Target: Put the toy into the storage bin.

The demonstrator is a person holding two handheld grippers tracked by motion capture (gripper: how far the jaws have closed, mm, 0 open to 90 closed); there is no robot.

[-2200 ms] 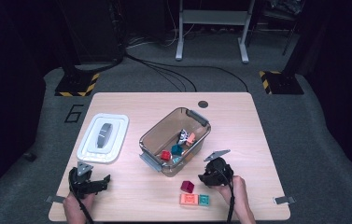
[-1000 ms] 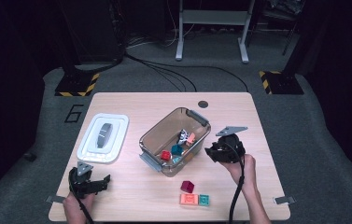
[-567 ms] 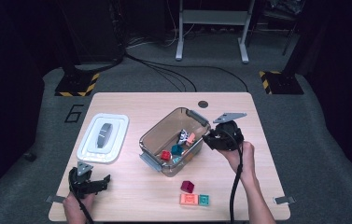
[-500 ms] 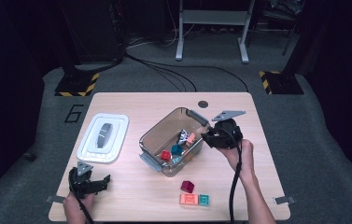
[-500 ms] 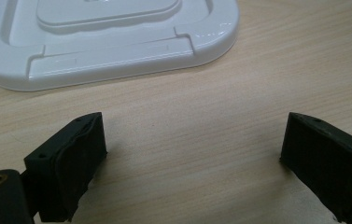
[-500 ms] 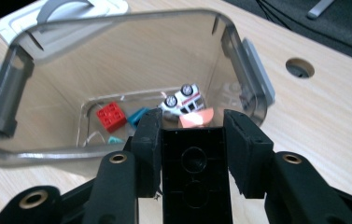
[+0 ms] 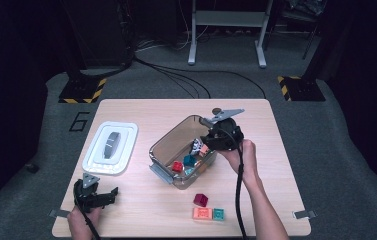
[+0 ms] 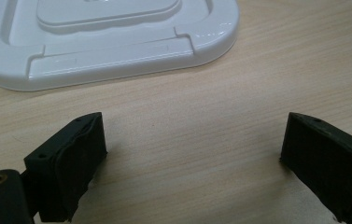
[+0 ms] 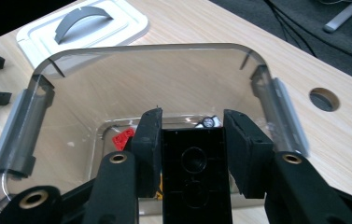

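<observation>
Right gripper (image 9: 191,154) is pinching a black hollow-backed plastic brick (image 9: 193,175) above the clear rounded plastic bin (image 9: 22,126); left gripper (image 8: 192,158) is resting spread beside the glossy white lid (image 8: 117,51).

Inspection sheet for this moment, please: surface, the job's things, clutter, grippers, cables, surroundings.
Surface: wooden table, round hole near far edge.
Job's things: black block in the right gripper above the clear bin; blocks inside; three blocks on the table.
Clutter: white lid beside the bin.
Grippers: right gripper shut on the block; left gripper open, resting on the table.
Cables: one trails from each gripper; more on the floor.
Surroundings: dark carpet, metal stand legs.
</observation>
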